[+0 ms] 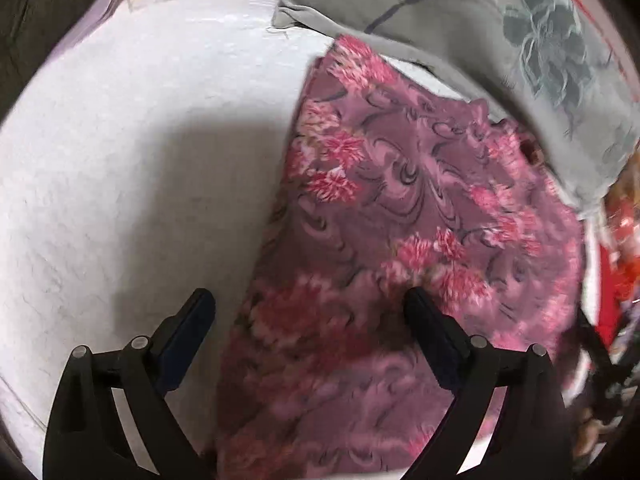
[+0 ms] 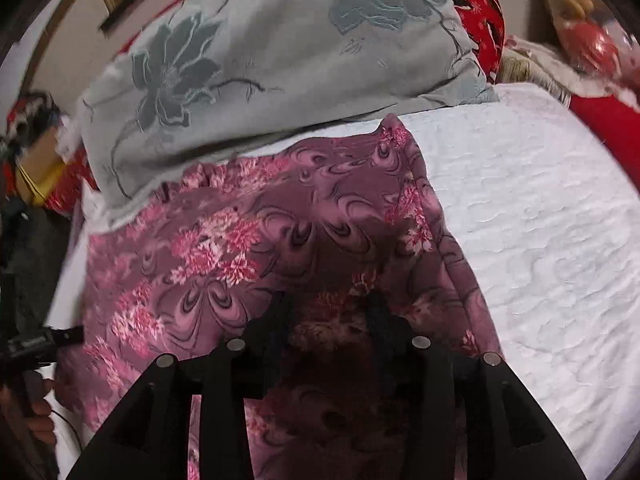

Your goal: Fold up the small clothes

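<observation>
cloth: we had the pink garment (image 2: 288,240) flat on the bed (image 2: 540,220), top edge touching the pillow (image 2: 248,60).
left gripper (image 1: 310,300): fingers wide apart, empty.
right gripper (image 2: 326,306): part open, nothing pinched.
risk: we judged the fold could slip b/c nothing pinned it.

You see a bed with a bumpy white cover (image 2: 540,220). A grey flower pillow (image 2: 260,60) lies at its head, with red bedding (image 2: 476,12) behind it.

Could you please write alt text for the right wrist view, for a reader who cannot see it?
The right gripper hovers with jaws apart over a purple garment with pink flowers, spread on a white quilted bedcover. A grey cushion with a dark flower pattern lies beyond it.
</observation>
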`<action>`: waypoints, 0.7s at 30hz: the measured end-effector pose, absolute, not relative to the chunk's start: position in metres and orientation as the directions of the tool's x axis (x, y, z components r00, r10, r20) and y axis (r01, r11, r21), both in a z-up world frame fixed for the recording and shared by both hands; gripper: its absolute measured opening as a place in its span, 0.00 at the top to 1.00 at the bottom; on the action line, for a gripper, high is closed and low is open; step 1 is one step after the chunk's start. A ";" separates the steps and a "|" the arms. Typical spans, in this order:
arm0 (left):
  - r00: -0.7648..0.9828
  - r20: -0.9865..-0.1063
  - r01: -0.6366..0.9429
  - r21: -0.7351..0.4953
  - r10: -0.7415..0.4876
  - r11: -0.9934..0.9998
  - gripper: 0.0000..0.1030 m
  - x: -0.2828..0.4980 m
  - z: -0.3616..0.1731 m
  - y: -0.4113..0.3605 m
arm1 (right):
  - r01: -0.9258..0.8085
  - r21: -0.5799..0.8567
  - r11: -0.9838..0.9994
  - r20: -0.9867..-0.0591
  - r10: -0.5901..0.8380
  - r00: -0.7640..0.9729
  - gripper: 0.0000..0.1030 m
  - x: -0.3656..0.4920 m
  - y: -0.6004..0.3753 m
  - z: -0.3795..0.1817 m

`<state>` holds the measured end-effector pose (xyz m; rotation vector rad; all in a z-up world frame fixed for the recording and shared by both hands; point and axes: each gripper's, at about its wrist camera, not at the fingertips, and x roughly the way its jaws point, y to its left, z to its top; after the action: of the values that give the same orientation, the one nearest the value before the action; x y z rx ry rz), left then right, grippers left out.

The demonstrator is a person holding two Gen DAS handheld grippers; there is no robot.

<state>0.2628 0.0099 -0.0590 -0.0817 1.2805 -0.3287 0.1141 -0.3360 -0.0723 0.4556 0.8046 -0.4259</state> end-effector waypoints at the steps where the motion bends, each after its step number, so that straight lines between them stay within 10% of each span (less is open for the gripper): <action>1: 0.234 -0.924 0.189 -0.262 -0.302 0.946 0.07 0.264 -0.056 0.016 | 0.511 0.241 0.825 -0.752 -0.175 0.636 0.58 0.113 -0.330 -0.065; 11: 0.116 -0.930 0.044 -0.345 -0.347 0.938 0.07 0.294 -0.052 0.088 | -0.012 0.061 0.998 -0.764 0.055 0.643 0.47 0.135 -0.143 -0.066; 21: 0.039 -0.912 0.064 -0.405 -0.408 0.912 0.07 0.303 -0.058 0.094 | -0.276 -0.263 0.925 -0.739 -0.009 0.674 0.32 0.153 0.005 -0.108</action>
<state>0.3032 0.0937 -0.0585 -0.2834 1.4940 -0.3694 0.1533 0.0055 -0.1077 -0.3716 0.8220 0.1543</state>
